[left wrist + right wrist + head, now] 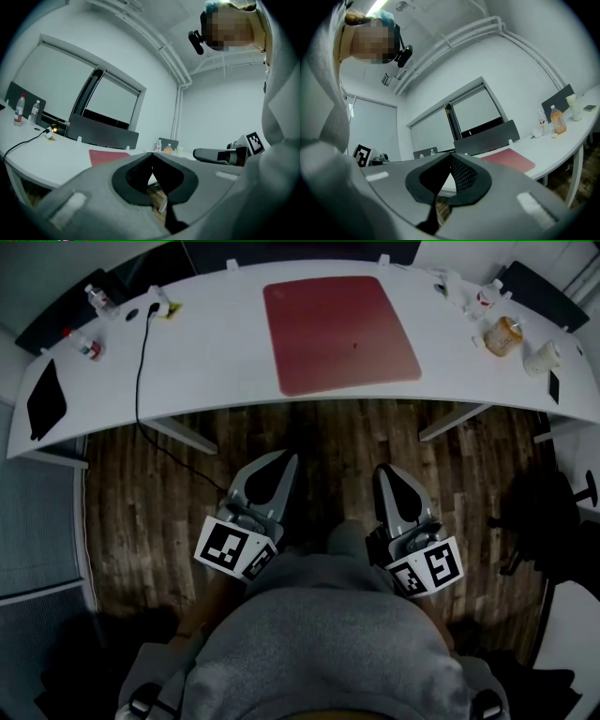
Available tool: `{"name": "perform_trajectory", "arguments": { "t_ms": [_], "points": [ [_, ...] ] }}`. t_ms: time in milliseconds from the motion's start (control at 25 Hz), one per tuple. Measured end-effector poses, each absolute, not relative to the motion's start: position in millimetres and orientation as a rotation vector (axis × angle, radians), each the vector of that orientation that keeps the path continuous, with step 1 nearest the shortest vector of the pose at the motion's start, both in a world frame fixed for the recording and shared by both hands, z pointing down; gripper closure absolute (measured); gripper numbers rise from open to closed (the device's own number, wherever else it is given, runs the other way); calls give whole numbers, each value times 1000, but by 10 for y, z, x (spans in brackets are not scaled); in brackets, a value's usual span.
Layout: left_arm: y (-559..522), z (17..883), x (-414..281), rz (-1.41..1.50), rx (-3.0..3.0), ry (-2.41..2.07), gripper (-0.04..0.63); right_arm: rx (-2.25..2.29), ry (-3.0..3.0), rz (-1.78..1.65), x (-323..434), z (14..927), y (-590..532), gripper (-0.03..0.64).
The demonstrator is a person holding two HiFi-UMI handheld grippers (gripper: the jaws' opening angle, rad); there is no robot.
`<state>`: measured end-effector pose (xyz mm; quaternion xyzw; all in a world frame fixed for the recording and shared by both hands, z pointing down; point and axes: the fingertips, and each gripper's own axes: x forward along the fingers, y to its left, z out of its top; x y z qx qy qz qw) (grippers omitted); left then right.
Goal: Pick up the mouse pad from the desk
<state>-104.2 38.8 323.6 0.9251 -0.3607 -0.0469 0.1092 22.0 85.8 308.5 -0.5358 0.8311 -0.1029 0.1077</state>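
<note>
A dark red mouse pad [337, 332] lies flat in the middle of the curved white desk [216, 362], near its front edge. It also shows as a red strip in the left gripper view [107, 157] and the right gripper view [509, 159]. Both grippers hang over the wooden floor, well short of the desk. My left gripper [283, 461] is shut and empty, pointing level toward the desk. My right gripper [384, 470] is likewise shut with nothing in it, a little right of the pad's centre line.
A black cable [141, 362] runs from the desk's left part down to the floor. A black tablet [45, 399] and small bottles [86, 345] sit at the left end. Cups, a jar [503, 336] and a phone [554, 386] crowd the right end. Desk legs [454, 422] stand below the front edge.
</note>
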Motion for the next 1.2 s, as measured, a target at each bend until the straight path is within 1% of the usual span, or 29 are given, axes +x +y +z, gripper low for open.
{"name": "perform_trajectory", "arguments": {
  "t_ms": [160, 520, 840, 1200],
  "points": [
    [373, 3282, -987, -126, 2738, -1035, 597, -1600, 2445, -326, 220, 3118, 917, 615],
    [126, 3319, -862, -143, 2741, -1047, 597, -1653, 2416, -318, 553, 3235, 698, 615],
    [-548, 3293, -749, -139, 2737, -1128, 597, -1600, 2440, -326, 782, 3190, -20, 615],
    [-1357, 3242, -385, -141, 2716, -1157, 597, -1540, 2479, -333, 1124, 3092, -901, 615]
  ]
}}
